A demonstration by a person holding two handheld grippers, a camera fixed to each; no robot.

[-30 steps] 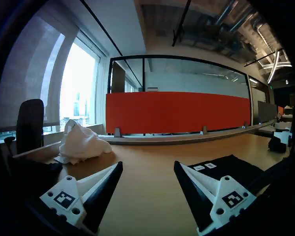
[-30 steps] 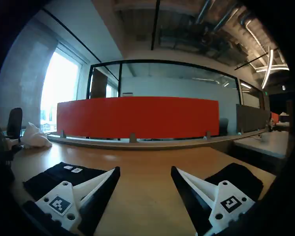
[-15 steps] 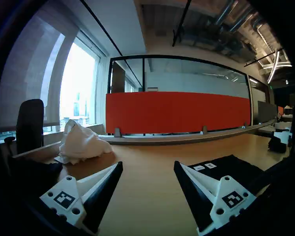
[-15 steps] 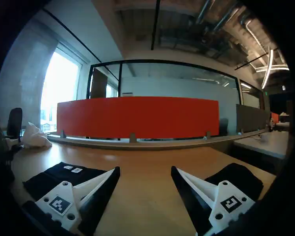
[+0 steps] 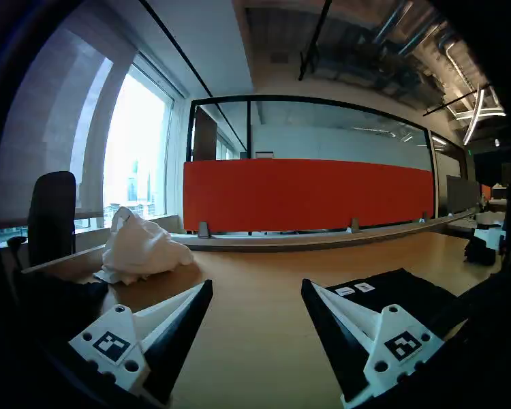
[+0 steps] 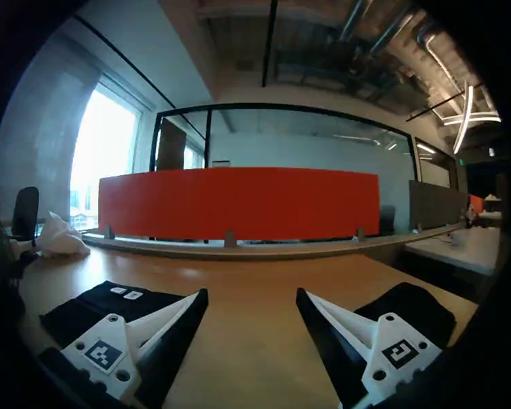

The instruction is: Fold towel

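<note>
A black folded towel with two white tags lies flat on the wooden desk, behind the right finger of my left gripper; that gripper hovers low over the desk, open and holding nothing. The same black towel sits behind the left finger of my right gripper, which is also open with bare desk between its fingers. A second black folded cloth lies behind its right finger. A crumpled white towel is heaped at the desk's far left, also visible as the white towel in the right gripper view.
The wooden desk runs back to a red divider panel with a glass wall above. A black office chair stands by the window at left. A dark object rests at the left desk edge. Another desk lies to the right.
</note>
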